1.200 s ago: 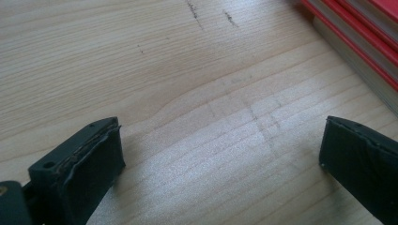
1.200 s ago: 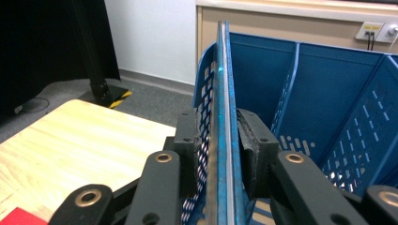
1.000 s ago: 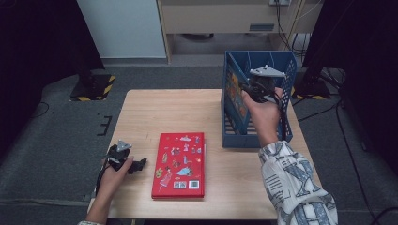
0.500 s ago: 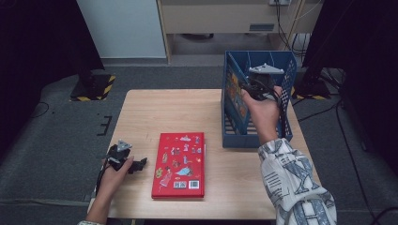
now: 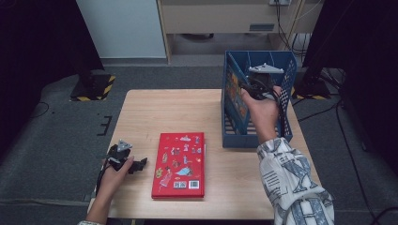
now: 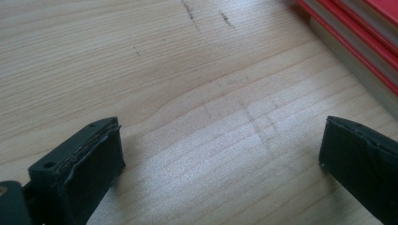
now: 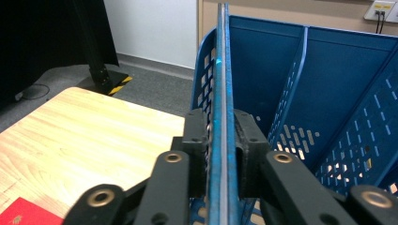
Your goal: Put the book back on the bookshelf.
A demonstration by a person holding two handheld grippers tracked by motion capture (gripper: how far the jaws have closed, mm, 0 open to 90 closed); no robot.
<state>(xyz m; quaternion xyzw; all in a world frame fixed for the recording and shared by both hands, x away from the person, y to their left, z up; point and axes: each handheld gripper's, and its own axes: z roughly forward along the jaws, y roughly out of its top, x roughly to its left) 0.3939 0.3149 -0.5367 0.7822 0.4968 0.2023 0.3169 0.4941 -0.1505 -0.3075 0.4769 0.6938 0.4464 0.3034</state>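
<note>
On the pale wooden table [image 5: 159, 112] stood a blue perforated plastic file rack [image 5: 285, 70]. Inside it, against its left wall, a thin blue picture book [image 5: 233, 91] stood upright, clamped edge-on by the right gripper [image 5: 256, 87]. This looked like the shelving step; next, release. A red hardcover book [image 5: 179, 164] lay flat beside the empty, open-jawed left gripper [image 5: 139, 165].

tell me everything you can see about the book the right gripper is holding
The book is thin, with blue covers and a pale line of pages between them, seen edge-on in the right gripper view. It stands upright in the blue file rack, against its left wall; the high view shows a colourful cover. The right gripper has its jaws shut on both covers near the top edge.
</note>
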